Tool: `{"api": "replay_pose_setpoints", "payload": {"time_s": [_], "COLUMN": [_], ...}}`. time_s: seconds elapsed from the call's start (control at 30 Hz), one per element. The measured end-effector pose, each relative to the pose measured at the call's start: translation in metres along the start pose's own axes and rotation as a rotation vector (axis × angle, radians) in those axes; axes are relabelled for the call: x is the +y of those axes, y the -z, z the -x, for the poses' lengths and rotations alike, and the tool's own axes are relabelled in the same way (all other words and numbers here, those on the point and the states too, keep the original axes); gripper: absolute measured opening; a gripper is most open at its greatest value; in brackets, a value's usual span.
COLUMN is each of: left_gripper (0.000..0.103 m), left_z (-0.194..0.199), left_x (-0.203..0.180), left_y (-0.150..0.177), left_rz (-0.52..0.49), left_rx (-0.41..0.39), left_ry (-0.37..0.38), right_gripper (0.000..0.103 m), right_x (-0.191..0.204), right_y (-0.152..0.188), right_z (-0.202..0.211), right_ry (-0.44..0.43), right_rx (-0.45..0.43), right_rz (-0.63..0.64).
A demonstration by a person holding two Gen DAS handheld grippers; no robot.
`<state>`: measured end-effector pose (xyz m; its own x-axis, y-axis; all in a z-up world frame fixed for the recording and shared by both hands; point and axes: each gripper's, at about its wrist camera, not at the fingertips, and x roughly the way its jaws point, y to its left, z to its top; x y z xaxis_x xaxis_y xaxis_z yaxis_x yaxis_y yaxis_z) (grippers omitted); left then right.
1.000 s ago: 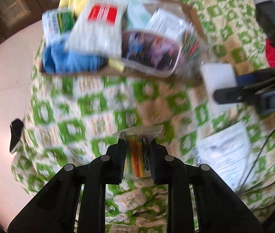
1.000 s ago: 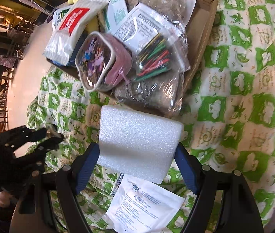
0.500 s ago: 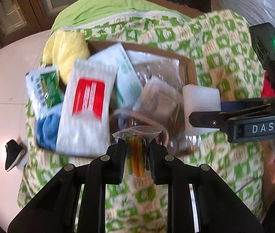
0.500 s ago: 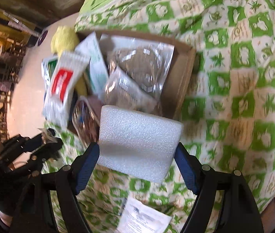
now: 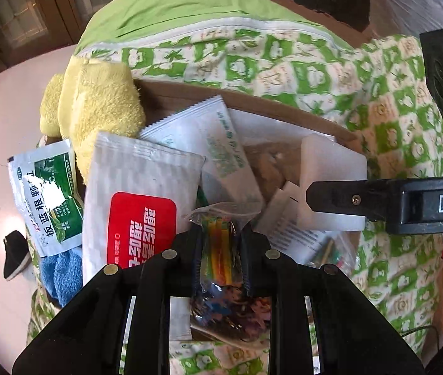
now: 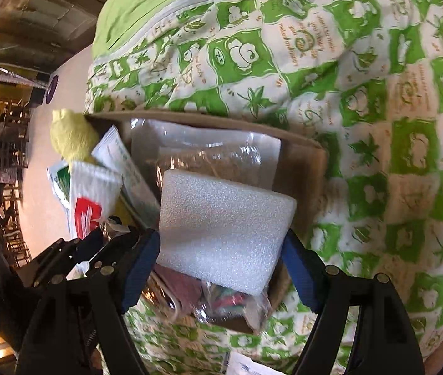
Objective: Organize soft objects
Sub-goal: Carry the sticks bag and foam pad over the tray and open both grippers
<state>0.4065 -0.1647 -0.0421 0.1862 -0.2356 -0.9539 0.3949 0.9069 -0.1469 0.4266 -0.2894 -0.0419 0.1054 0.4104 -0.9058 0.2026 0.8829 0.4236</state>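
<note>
White foam block [image 6: 224, 231] clamped in my right tongs [image 6: 221, 261] above the cardboard box [image 6: 302, 168]; left tongs [image 5: 221, 250] clenched on a clear bag of coloured sticks [image 5: 220, 234], also over it.

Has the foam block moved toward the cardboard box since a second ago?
Yes. The foam block, shut in the right gripper, moved from the quilt to over the cardboard box.

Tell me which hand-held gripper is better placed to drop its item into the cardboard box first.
Right, probably. Its foam block hangs over a bare-looking corner of the cardboard box, while the left hand-held gripper holds its small bag above already piled packets.
</note>
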Motion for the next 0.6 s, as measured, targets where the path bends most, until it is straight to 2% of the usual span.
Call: {"api": "replay_pose_setpoints", "payload": {"time_s": [0.13, 0.2, 0.47, 0.6], "left_gripper": [0.02, 0.025, 0.059, 0.068], "left_z": [-0.001, 0.0, 0.014, 0.027], "left_x": [0.004, 0.004, -0.012, -0.02], "left_y": [0.003, 0.005, 0.018, 0.024], "left_rz": [-0.014, -0.022, -0.071, -0.09], "left_rx": [-0.015, -0.021, -0.052, -0.074], "left_ry": [0.012, 0.013, -0.02, -0.051], "right_gripper": [0.079, 0.08, 0.086, 0.089], "right_x": [0.005, 0.005, -0.003, -0.007], "right_y": [-0.004, -0.003, 0.007, 0.016], "right_z": [-0.008, -0.01, -0.003, 0.007], "right_ry": [-0.025, -0.043, -0.102, -0.136], "right_rx": [-0.017, -0.025, -0.063, -0.097], "right_rz": [-0.026, -0.038, -0.065, -0.071]}}
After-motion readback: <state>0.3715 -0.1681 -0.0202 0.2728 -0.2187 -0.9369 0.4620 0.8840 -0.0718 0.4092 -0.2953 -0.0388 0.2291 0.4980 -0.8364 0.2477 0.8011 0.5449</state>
